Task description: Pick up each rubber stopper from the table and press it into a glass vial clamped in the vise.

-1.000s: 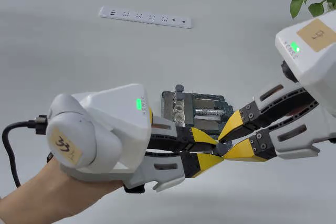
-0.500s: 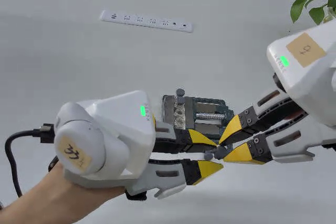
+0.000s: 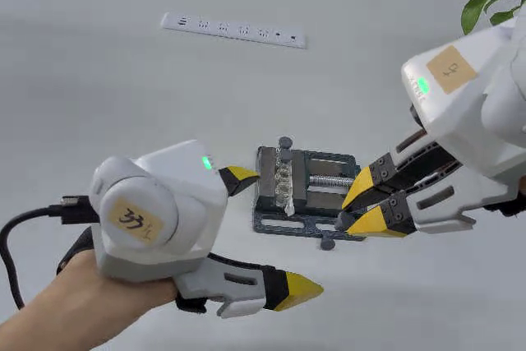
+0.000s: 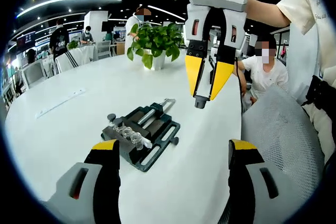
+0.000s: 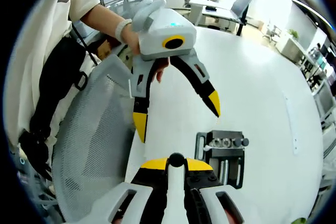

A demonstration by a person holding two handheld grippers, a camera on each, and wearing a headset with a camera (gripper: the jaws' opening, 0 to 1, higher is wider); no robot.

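The left gripper [image 3: 275,232] now has its jaws spread wide. A second ago they were closed tip to tip against the right gripper [image 3: 345,217], and half a second ago they had only begun to part. It has also drawn back from the meeting point, so the two grippers are now apart, where before their yellow tips touched.

The rubber stopper [image 4: 199,103], earlier pinched where both pairs of tips met, now sits in the right gripper alone. That gripper's jaws are closed on it, with the small dark plug poking out at the tips. In the head view it hangs just beside the near right corner of the vise [image 3: 329,201].

The vise rests on the white tabletop [image 3: 123,104] in the same spot. A row of glass vials [image 3: 283,182] stands clamped upright between its jaws, and the left gripper's upper tip is near their left side. The power strip [image 3: 234,30] lies well behind.
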